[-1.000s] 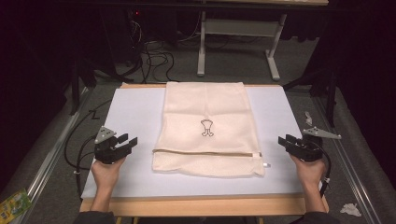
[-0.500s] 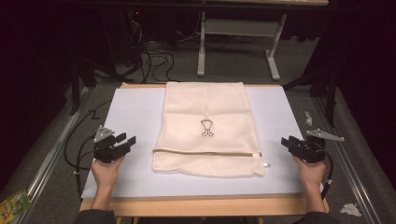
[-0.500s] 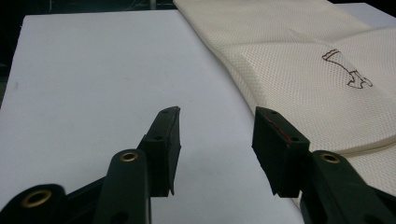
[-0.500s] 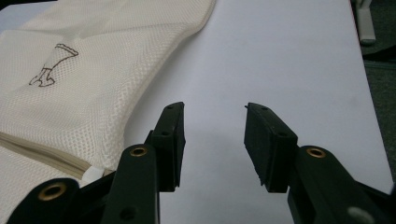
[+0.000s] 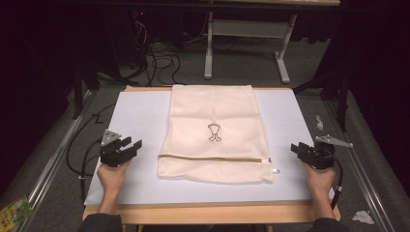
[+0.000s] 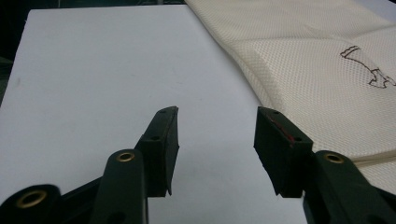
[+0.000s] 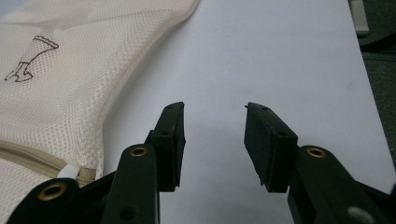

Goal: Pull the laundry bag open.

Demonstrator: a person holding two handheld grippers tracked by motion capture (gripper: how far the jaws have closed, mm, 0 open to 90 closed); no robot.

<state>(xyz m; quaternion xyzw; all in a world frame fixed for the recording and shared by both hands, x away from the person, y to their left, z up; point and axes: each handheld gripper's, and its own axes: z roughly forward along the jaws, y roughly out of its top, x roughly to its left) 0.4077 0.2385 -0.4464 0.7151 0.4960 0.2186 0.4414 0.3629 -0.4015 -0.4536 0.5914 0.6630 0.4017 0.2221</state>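
A cream mesh bag (image 5: 212, 116) lies flat in the middle of a white mat (image 5: 135, 116), with a small drawn figure on it and a zipper (image 5: 212, 158) across its near end. The bag (image 6: 327, 70) lies to the right of my left gripper (image 6: 217, 116). This left gripper (image 5: 133, 145) rests on the mat left of the bag, open; its jaws have just been opening, with nothing between them. My right gripper (image 5: 296, 147) sits at the mat's right edge, open and empty (image 7: 214, 109). The bag (image 7: 56, 93) and its white zipper pull (image 7: 67, 171) lie to its left.
The mat covers a wooden table (image 5: 208, 212). Cables (image 5: 159, 58) and a desk frame (image 5: 246, 34) stand on the floor beyond the far edge. A crumpled white scrap (image 5: 362, 217) and a green packet (image 5: 12, 212) lie on the floor beside the table.
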